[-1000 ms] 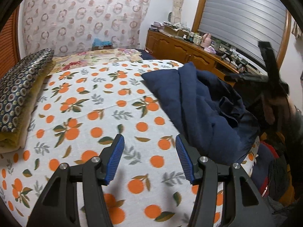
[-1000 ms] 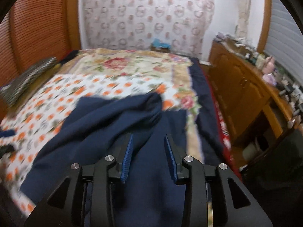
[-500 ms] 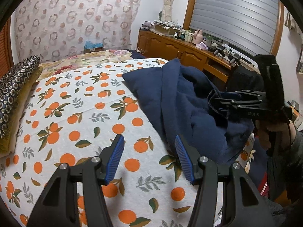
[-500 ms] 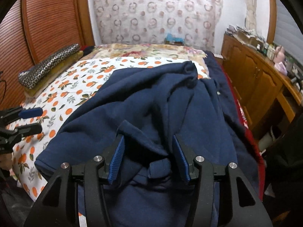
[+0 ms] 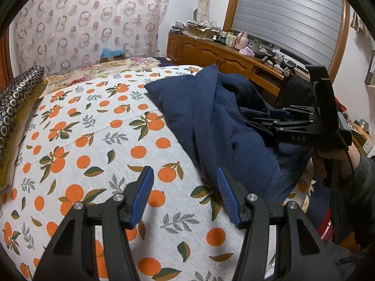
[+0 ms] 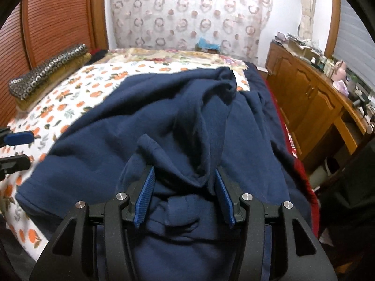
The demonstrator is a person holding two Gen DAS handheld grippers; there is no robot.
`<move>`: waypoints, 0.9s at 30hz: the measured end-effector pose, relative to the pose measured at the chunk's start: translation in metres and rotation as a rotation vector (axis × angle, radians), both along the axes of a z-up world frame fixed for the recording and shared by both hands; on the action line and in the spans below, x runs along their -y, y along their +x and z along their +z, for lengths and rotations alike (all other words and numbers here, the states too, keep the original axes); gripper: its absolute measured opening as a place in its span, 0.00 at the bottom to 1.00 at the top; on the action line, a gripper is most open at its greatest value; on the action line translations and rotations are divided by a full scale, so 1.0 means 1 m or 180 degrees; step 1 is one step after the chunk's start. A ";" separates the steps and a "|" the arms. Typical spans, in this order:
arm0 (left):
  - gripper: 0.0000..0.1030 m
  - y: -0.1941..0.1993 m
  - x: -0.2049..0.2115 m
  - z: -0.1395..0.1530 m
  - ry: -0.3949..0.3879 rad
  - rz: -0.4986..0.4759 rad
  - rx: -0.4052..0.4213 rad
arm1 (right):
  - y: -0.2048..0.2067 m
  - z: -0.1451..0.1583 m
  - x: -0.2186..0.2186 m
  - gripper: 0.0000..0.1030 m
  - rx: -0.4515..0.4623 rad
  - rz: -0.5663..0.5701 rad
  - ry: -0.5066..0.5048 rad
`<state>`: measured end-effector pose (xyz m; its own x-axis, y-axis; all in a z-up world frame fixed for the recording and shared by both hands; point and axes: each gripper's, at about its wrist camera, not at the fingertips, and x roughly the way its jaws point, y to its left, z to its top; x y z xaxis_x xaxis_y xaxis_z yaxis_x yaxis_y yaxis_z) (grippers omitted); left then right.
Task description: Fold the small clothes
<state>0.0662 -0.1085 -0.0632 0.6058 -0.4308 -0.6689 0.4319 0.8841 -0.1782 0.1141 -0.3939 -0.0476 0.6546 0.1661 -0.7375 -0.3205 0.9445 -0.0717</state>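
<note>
Since a second ago the right tongs (image 6: 185, 194) have dropped lower over the navy garment (image 6: 164, 121), and a bunched ridge of its cloth now sits between the blue pads (image 6: 145, 196); jaws spread wide, not pinching, though contact with the fabric is hard to judge from this angle. Left tongs (image 5: 185, 196) shifted little: wide open, holding nothing, over the orange-print bedsheet (image 5: 93, 140) just short of the garment's near hem. Navy garment lies crumpled on the bed, toward the side nearest the wooden dresser (image 5: 211, 53), one corner spread flat on the sheet, rest heaped in folds. From the left view the right tongs (image 5: 267, 121) reach into that heap from the dresser side, gripped by a hand (image 5: 328, 161). Patterned pillow (image 5: 14, 100) sits at the bed edge farthest from the garment.
</note>
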 end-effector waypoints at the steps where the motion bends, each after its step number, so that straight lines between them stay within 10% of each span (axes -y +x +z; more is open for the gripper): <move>1: 0.54 0.001 0.000 -0.001 -0.0002 0.0001 -0.0012 | -0.001 -0.001 0.000 0.41 0.0003 0.0005 0.0004; 6: 0.54 -0.001 0.003 -0.001 -0.0008 -0.0017 -0.0017 | -0.008 0.005 0.008 0.10 0.0084 0.0093 0.0120; 20: 0.54 -0.009 0.010 0.010 -0.0047 -0.0094 0.0073 | -0.069 0.070 0.052 0.07 0.0607 -0.0080 0.0358; 27: 0.54 -0.010 0.014 0.010 -0.0025 -0.0109 0.0074 | -0.086 0.063 0.082 0.07 0.0415 -0.0265 0.0287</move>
